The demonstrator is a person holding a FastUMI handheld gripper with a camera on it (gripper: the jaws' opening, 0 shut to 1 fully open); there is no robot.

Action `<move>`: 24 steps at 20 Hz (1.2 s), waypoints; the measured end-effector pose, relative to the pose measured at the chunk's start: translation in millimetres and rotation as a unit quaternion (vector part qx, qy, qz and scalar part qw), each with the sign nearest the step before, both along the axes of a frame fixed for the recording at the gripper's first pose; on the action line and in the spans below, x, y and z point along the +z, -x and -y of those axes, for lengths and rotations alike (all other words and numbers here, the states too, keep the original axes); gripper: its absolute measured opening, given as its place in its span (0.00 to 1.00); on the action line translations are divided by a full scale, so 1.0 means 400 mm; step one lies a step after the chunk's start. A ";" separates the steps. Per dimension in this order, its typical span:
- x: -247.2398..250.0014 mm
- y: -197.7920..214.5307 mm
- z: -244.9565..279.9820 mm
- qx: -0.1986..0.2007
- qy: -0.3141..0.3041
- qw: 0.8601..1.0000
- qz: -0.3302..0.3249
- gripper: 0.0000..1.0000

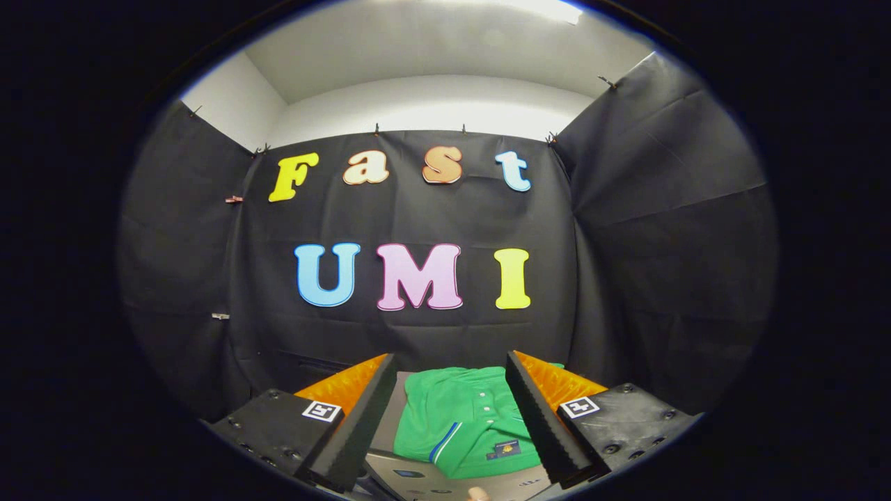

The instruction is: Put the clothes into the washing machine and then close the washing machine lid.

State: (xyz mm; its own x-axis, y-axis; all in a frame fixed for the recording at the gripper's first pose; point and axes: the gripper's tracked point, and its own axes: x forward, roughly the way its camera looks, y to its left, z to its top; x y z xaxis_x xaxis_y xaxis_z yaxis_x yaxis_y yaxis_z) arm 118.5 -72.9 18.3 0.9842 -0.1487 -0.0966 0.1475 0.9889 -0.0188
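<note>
Shirt (pixel 463 424), green and folded, lies low down between the two fingers of the gripper (pixel 451 369). The fingers are spread wide apart. They do not touch the shirt. One finger stands on each side of it, and the shirt shows in the gap between them, a little lower than the tips.

The shirt has a collar with a blue and white stripe along its edge. A row of small white buttons runs down its front. A small dark tag sits on it near the collar.

The shirt rests on a grey surface (pixel 390 424) that shows beside it, next to the left finger. Closer in, just under the shirt, is a light grey panel (pixel 424 480) with small marks on it. It may be part of the washing machine, but I cannot tell for sure. I cannot tell where the lid is, or if it is up or down.

Each finger has a dark block at its base. A small white square with a black mark (pixel 322 410) is stuck on the left block, and one more (pixel 579 406) is stuck on the right block.

Beyond the fingers hangs the black cloth wall (pixel 431 334) of the booth. It has folds and creases. Small clips (pixel 234 200) hold it up along the top and the side. Above the cloth is a white wall (pixel 431 104), and a bright light (pixel 550 8) shines at the very top.
</note>
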 end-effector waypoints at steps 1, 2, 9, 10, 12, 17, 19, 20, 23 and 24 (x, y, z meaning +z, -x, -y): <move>0.000 -0.027 0.010 -0.004 -0.003 1.000 -0.004 0.98; 0.001 -0.056 0.023 -0.011 -0.005 1.000 -0.009 0.98; -0.091 -0.265 0.104 -0.038 -0.005 0.996 -0.083 0.98; -0.117 -0.292 0.117 -0.043 -0.007 0.994 -0.101 0.98; -0.170 -0.331 0.137 -0.048 -0.014 0.989 -0.140 0.98; -0.301 -0.393 0.182 -0.059 -0.015 0.974 -0.220 0.99; -0.355 -0.401 0.196 -0.063 -0.010 0.965 -0.253 0.99; -0.378 -0.401 0.204 -0.065 -0.007 0.961 -0.270 0.99; -0.435 -0.401 0.215 -0.062 -0.010 0.949 -0.308 0.99; -0.452 -0.400 0.225 -0.064 -0.011 0.945 -0.319 0.99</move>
State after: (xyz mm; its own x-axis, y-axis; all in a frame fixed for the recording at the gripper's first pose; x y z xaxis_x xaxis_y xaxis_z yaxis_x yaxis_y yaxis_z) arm 278.4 -163.0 -162.4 0.6980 -0.2538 -0.6696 0.2319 0.9648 -0.1239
